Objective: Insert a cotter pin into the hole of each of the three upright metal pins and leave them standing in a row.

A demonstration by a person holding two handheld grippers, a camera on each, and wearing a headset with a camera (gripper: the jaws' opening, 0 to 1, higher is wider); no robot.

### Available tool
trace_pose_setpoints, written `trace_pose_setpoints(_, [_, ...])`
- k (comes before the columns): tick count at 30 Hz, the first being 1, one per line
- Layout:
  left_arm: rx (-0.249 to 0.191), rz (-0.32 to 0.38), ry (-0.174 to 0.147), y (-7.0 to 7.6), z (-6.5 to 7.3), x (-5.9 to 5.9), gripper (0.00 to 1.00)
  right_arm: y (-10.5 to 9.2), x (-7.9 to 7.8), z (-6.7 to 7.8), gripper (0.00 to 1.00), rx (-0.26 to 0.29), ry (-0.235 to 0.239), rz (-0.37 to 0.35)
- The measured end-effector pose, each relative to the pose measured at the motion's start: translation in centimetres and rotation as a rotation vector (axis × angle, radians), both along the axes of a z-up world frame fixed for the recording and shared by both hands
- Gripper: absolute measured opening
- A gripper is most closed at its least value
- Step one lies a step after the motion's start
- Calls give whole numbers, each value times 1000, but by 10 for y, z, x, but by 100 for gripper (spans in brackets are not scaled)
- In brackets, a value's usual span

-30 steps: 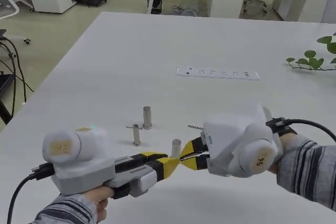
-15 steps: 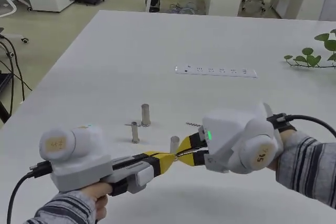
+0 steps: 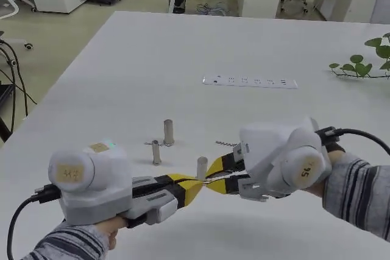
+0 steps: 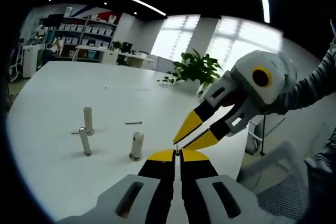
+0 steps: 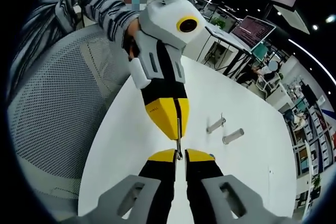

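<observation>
Three upright metal pins stand on the white table: a back pin (image 3: 169,132), a left pin (image 3: 156,151) with a cotter pin at its top, and a near pin (image 3: 202,167). My left gripper (image 3: 198,185) and right gripper (image 3: 209,181) meet tip to tip just in front of the near pin. A thin cotter pin (image 5: 179,142) runs between them, and both grippers look shut on it. In the left gripper view my left gripper (image 4: 177,153) pinches its end while the right gripper's yellow jaws come in from the right. A loose cotter pin (image 3: 225,144) lies on the table.
A white power strip (image 3: 250,81) lies further back on the table (image 3: 122,65). Plant leaves (image 3: 359,68) reach in at the right edge. A mesh office chair (image 5: 47,129) stands beside the table. Chairs and cabinets stand beyond the far edge.
The two grippers have stayed tip to tip by the near pin. The right gripper has rolled a little and both sit slightly lower in the picture.
</observation>
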State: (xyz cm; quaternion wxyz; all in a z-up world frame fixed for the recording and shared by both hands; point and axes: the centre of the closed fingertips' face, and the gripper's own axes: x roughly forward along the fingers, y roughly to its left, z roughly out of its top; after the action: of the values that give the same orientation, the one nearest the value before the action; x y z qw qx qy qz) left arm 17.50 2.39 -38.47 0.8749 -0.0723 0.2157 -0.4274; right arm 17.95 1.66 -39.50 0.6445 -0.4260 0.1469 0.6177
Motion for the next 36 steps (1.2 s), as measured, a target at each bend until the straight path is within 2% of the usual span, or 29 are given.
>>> trace_pose_setpoints(3, [23, -16, -18, 0, -1, -2, 0, -4, 2, -2, 1, -3, -1, -16])
trace_pose_setpoints(6, [40, -42, -36, -3, -2, -5, 0, -4, -2, -2, 2, 36, 56, -37])
trace_pose_setpoints(14, [98, -122, -92, -8, -3, -15, 0, -7, -15, -8, 4, 56, 148, -35])
trace_pose_setpoints(18, [102, -138, -97, -6, -3, -18, 0, -5, -20, -9, 4, 76, 196, -39])
trace_pose_setpoints(24, [80, -155, -109, -7, 3, -21, 0, -4, -24, -12, 3, 89, 243, -41])
trace_pose_setpoints(28, [47, -174, -111, -9, 8, -26, 0, -3, -28, -13, 0, 94, 254, -32])
trace_pose_setpoints(36, [64, -187, -92, -8, 2, -31, 0, -4, -33, -10, 0, 67, 237, 1])
